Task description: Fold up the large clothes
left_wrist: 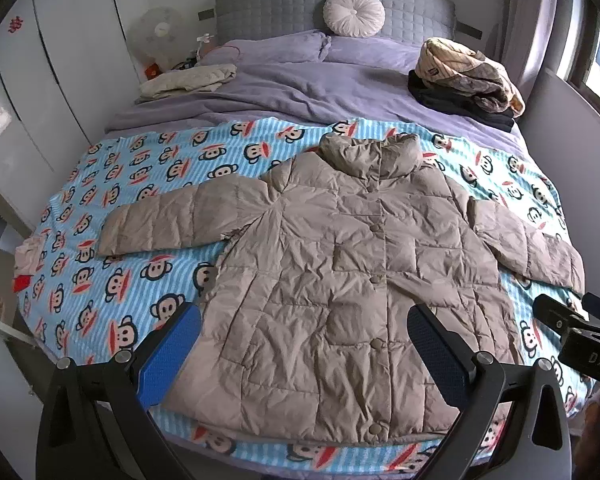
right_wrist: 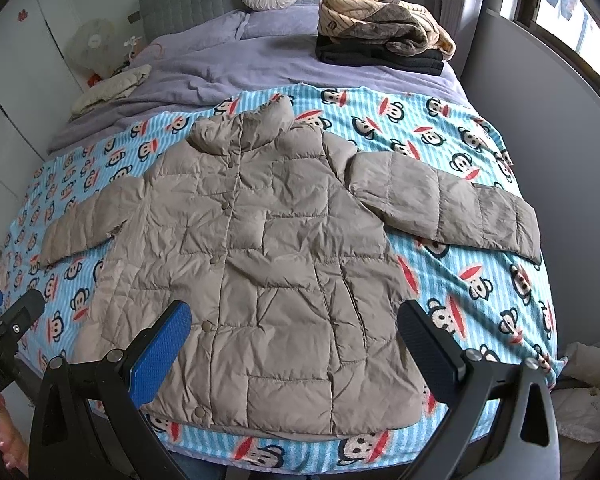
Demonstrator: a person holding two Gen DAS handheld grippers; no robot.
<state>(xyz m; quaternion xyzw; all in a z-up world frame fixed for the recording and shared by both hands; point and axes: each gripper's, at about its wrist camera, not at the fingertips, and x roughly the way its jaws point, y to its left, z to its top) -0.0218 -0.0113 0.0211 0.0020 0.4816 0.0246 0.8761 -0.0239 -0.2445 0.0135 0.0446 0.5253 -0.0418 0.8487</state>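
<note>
Both tools are released, jaws spread wide and holding nothing: my left tool (left_wrist: 304, 344) hangs over the lower left half of the tan puffer jacket (left_wrist: 352, 276), my right tool (right_wrist: 296, 340) over its lower right half. The jacket lies flat, buttoned, collar toward 12 o'clock, sleeves out to 9 and 3, on the monkey-print blanket (left_wrist: 140, 184) across the foot of the bed (left_wrist: 284, 80). From the left wrist I see my right tool's black body at 3 o'clock and white wardrobe doors (left_wrist: 60, 60) at 10. From the right wrist I see my left tool's blue tip at 9 o'clock, fingers (right_wrist: 10, 440) at 8, and a window (right_wrist: 572, 12) at 2. Folded clothes (right_wrist: 380, 40) sit at 1 o'clock.
</note>
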